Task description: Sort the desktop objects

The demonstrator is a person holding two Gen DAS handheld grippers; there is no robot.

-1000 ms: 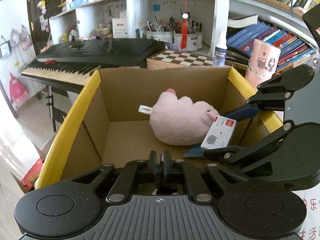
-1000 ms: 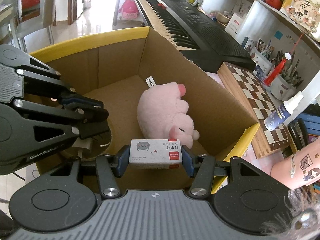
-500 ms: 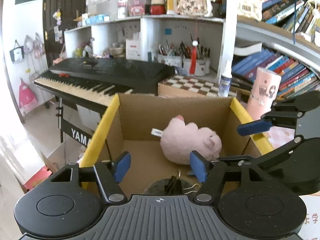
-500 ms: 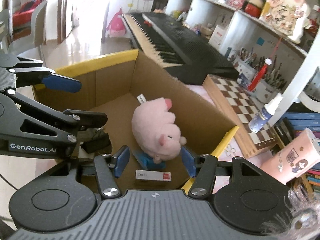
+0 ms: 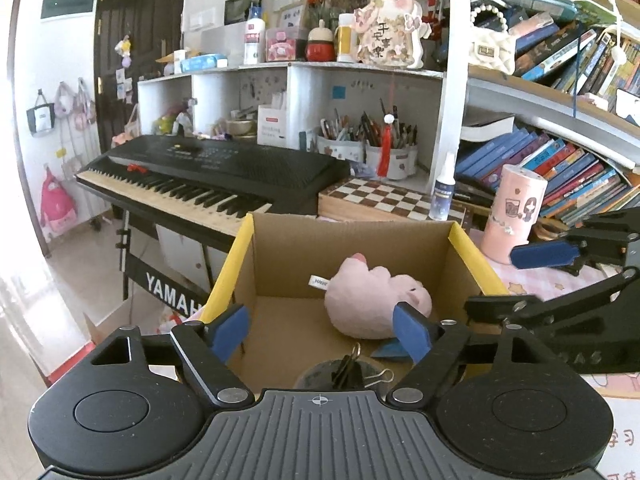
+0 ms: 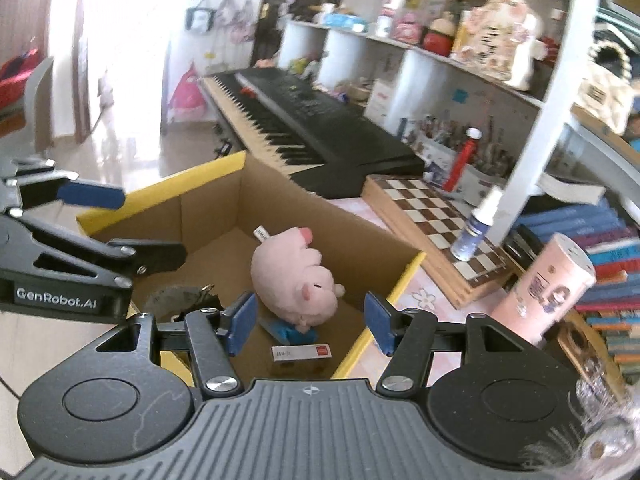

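Note:
A cardboard box [image 5: 280, 256] with yellow flaps stands open below both grippers; it also shows in the right wrist view [image 6: 208, 216]. Inside lie a pink plush toy [image 5: 374, 300] [image 6: 298, 276], a small white staple box [image 6: 302, 352], a blue item [image 6: 290, 330] under the plush, and a dark round holder with binder clips [image 5: 344, 372] [image 6: 176, 300]. My left gripper [image 5: 320, 328] is open and empty above the box's near side. My right gripper [image 6: 310, 326] is open and empty above the box's right corner.
A black keyboard [image 5: 208, 172] stands behind the box on the left. A chessboard [image 5: 384, 196], a spray bottle [image 5: 442, 188] and a pink cup [image 5: 512, 212] stand behind and to the right. Shelves with pen pots and books fill the back.
The right gripper opened and dropped the staple box into the box. The left gripper opened and left the binder clips in the holder. Both grippers rose and drew back.

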